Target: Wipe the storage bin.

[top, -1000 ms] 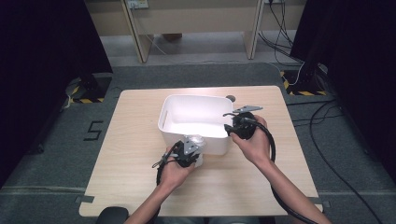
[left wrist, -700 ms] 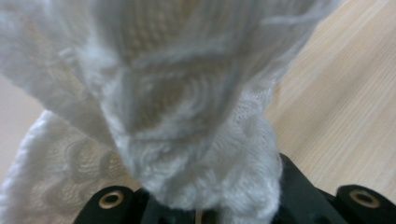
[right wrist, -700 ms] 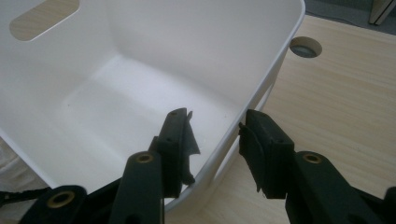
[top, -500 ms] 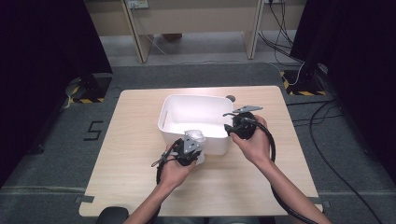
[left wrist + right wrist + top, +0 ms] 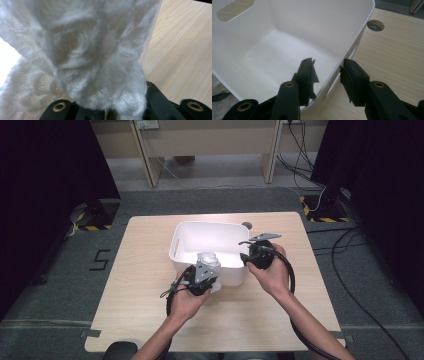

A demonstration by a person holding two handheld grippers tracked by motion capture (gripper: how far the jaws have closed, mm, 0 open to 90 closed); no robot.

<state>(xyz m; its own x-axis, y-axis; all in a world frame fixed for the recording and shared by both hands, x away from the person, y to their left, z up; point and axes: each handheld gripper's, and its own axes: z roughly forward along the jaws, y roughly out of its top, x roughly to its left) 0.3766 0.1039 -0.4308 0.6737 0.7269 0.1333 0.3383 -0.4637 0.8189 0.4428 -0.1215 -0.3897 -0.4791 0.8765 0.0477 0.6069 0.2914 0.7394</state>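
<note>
The left gripper [image 5: 204,270] is pinching a white cloth [image 5: 209,262] at the bin's [image 5: 186,231] near wall — soft, light, floppy, so a bunched fold is gripping best. Right of it, the right gripper's [image 5: 246,256] fingers [image 5: 308,72] are straddling the bin's rim — half-open, not squeezing.

**Both our arms reach in from the near edge**

Our left gripper [image 5: 206,270] has its jaws clamped together, forearm angled inward. Our right gripper [image 5: 248,256] points left with its jaws partly apart, the wrist level and the hand [image 5: 270,270] wrapped around its body.
</note>
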